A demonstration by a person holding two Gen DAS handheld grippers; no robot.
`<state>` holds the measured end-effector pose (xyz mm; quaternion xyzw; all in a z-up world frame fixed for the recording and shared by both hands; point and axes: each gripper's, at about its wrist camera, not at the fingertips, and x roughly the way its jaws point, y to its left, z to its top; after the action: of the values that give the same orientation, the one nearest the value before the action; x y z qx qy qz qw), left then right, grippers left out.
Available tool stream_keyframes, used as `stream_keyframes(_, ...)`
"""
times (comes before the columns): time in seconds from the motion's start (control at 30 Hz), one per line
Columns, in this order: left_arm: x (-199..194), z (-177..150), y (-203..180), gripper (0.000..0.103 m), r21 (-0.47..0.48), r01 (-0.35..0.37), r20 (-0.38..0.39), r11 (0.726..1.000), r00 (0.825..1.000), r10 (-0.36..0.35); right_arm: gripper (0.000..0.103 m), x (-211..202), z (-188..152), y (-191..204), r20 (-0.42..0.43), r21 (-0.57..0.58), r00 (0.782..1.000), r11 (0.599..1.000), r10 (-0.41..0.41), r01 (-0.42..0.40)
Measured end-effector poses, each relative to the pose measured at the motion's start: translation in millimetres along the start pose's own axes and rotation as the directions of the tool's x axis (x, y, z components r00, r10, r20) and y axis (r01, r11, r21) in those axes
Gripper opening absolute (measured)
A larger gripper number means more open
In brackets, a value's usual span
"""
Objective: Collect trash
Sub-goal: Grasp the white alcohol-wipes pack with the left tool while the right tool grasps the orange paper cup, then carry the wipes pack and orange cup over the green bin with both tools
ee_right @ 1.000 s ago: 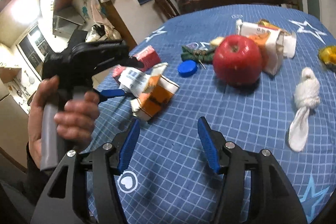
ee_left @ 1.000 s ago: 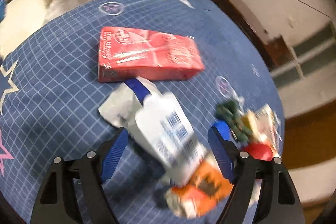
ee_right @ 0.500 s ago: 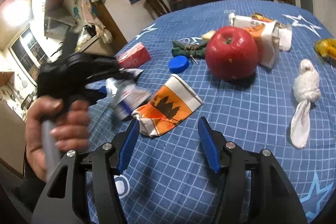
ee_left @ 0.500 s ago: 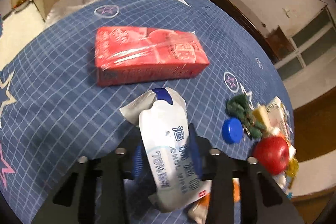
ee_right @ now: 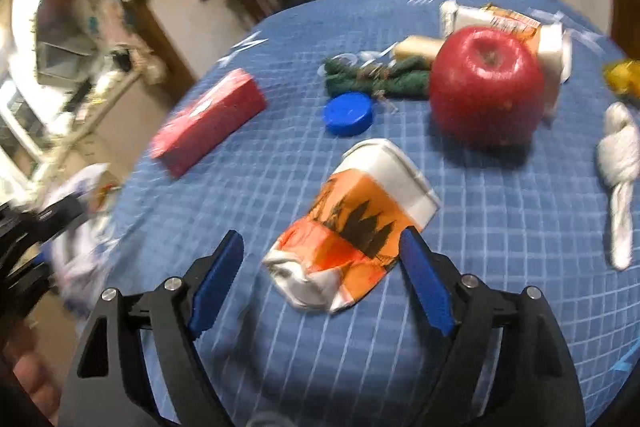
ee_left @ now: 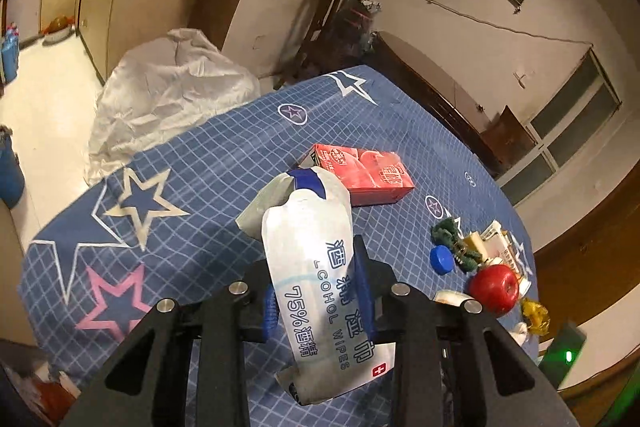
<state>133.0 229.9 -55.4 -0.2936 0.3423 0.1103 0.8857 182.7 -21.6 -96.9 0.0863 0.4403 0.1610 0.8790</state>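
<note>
An alcohol wipes packet is pinched, lifted, in the left gripper at lower centre. The right gripper, jaws opening, straddles a crushed paper cup; closing is judged next.

Left tool, perhaps wipes, blurred

Colours on the blue checked table

The table cloth was blue with white grid lines and stars; beside the red apple lay an orange-and-white crushed cup and a blue cap.
</note>
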Motion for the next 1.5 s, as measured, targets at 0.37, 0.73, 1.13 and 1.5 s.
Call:
stream_keyframes(0.37, -6, -23, -28, 0.033, 0.094, 0.064, -0.033, 0.993, 0.998, -0.062, 0.032, -14, -5, -12, 0.012, -0.104, 1.0, 0.994, 0.012, -0.011)
stream_keyframes(0.73, -15, -62, -125, 0.033, 0.33, 0.201, -0.086, 0.922, 0.979, -0.183, 0.031, -151, -32, -83, 0.269, -0.071, 0.963, 0.997, -0.016, 0.037)
stream_keyframes(1.13, -15, -171, -310, 0.033, 0.627, 0.381, -0.214, 0.68, 0.923, -0.32, 0.031, -285, -82, -227, 0.449, 0.245, 0.809, 0.923, -0.379, 0.297)
stream_keyframes(1.5, -19, -289, -458, 0.033, 0.78, 0.479, -0.323, 0.403, 0.859, -0.396, 0.032, -337, -103, -320, 0.365, 0.347, 0.737, 0.818, -0.568, 0.459)
